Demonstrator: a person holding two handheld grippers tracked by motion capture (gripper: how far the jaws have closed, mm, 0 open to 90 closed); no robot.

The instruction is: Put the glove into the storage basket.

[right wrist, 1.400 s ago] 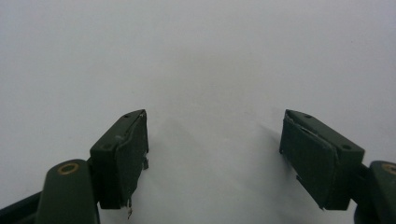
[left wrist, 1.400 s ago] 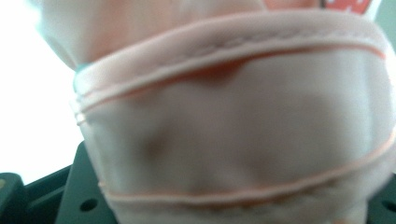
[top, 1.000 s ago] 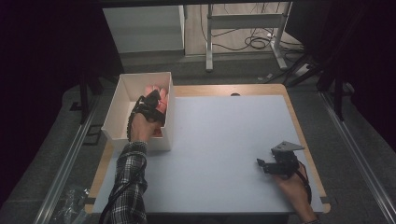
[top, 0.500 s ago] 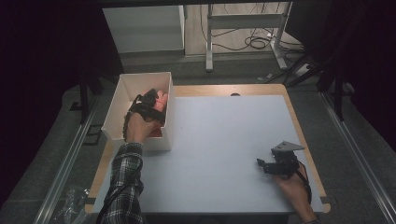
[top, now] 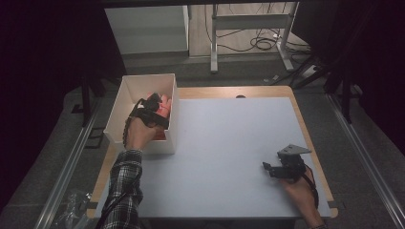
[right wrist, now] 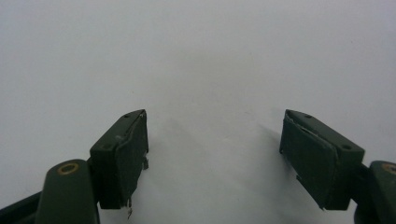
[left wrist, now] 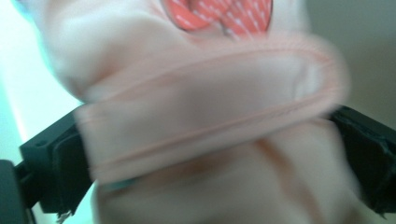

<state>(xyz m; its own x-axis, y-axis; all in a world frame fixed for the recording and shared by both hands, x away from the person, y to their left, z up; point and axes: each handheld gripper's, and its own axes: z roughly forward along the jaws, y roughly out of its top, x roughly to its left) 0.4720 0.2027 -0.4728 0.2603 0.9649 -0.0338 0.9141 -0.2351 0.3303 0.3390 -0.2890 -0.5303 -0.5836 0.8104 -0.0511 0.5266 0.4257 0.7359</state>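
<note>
- high view: the left hand-held gripper (top: 152,110) reaches into the white box (top: 123,100) that stands at the tabletop's (top: 229,143) far left corner. the pink cloth (top: 165,102) lies inside the box, against its right wall, right at the gripper's tip. the right hand-held gripper (top: 267,168) rests near the tabletop's near right corner, well apart from the box, with nothing in it.
- left gripper view: the pink cloth (left wrist: 210,116) lies bunched between the two black jaws, a stitched hem folded across the middle and a red dotted print at the top. the jaws have just been opening and now stand spread wide; the fabric lies between them, but the pads do not look pressed into it, so i judge it let go. the picture is blurred, so fine contact is hard to tell.
- right gripper view: the right hand-held gripper (right wrist: 212,154) has its jaws spread over the bare white tabletop (right wrist: 210,56), holding nothing.
- handling, as a judgement: the cloth looks light, soft and limp; it will sag and unfold when lifted, and is not fragile. the doubled hem or a thick fold gives the surest pinch; a single layer may slip out.
</note>
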